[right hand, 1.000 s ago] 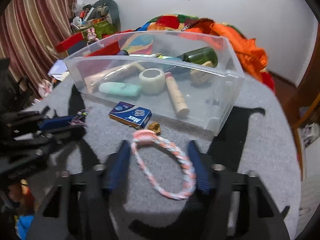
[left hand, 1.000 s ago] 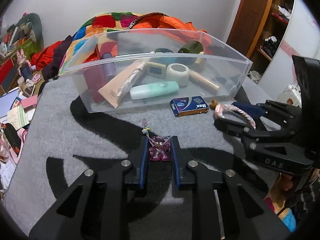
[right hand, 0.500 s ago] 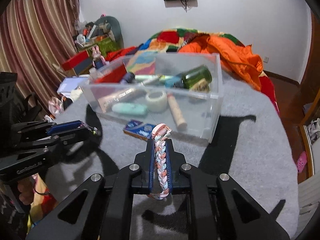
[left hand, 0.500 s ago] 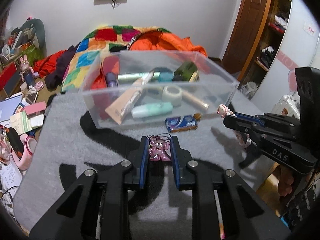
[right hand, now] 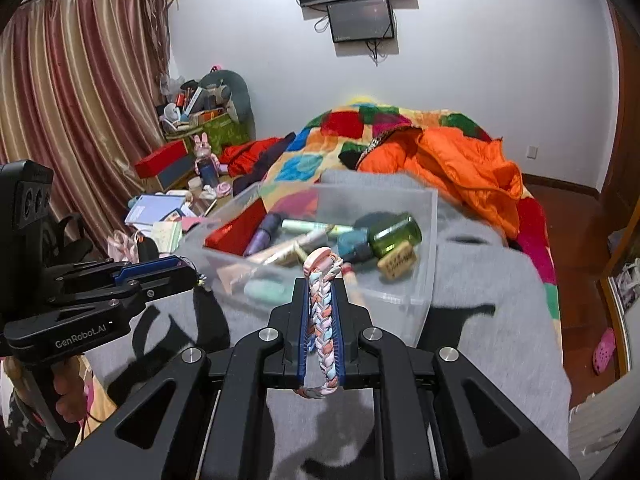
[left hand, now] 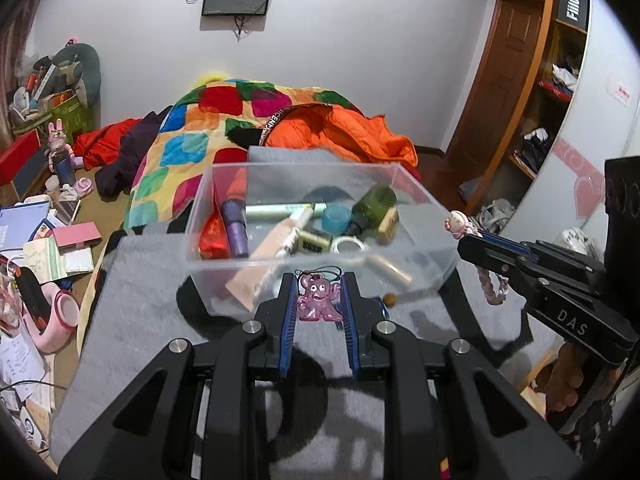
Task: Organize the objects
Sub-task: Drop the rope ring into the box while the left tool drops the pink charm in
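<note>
**Left wrist view: two small items held clear of the table, short of the bin**

A pink charm [left hand: 318, 299] is pinched by its flat sides between the nearly closed pads of the left gripper [left hand: 318, 298]. It is judged light, rigid and glossy, so likely slippery; its thin cord [left hand: 326, 271] would be a poorer hold. A braided rope loop [right hand: 323, 320] is clamped lengthwise in the fully closed right gripper [right hand: 322, 322]; soft, limp and light, it is gripped at a doubled section while the rest dangles below. Both grippers are tilted downward, side by side above the grey cloth [left hand: 136, 312], pointing toward the clear bin [left hand: 320, 196] already holding bottles and tubes.
</note>
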Tool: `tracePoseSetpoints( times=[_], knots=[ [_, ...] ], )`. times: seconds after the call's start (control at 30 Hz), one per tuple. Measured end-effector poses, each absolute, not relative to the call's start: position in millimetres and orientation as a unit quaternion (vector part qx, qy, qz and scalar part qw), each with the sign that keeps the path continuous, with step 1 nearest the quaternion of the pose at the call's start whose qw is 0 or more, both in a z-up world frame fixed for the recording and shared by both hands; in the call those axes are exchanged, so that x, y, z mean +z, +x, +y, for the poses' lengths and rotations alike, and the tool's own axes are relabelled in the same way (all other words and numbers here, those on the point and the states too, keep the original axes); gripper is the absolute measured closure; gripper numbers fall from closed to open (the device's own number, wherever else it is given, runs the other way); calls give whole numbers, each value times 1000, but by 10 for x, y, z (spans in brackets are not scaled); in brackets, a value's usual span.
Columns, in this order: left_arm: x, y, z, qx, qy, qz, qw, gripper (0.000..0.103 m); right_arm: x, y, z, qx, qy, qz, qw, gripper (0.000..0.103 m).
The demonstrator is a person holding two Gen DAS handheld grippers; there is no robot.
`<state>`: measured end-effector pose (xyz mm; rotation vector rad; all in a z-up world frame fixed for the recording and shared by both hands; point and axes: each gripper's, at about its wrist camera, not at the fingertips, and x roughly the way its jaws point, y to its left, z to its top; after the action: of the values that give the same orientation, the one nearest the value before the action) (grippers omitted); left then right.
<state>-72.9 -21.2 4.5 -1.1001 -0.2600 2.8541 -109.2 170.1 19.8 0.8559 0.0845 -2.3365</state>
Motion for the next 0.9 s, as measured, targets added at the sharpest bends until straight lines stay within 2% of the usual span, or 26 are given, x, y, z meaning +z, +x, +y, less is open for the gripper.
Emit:
tracePoseSetpoints(
  times=[0.43,0.9],
  knots=[
    [226,-1101,-258,937,-338,-84,34,82,291,-1508,1595,-901,317,34,294,94],
    [-151,-1590,-255,913,-396,-92,36,82,-107,-1940,1432,-884,373,48,278,93]
  ],
)
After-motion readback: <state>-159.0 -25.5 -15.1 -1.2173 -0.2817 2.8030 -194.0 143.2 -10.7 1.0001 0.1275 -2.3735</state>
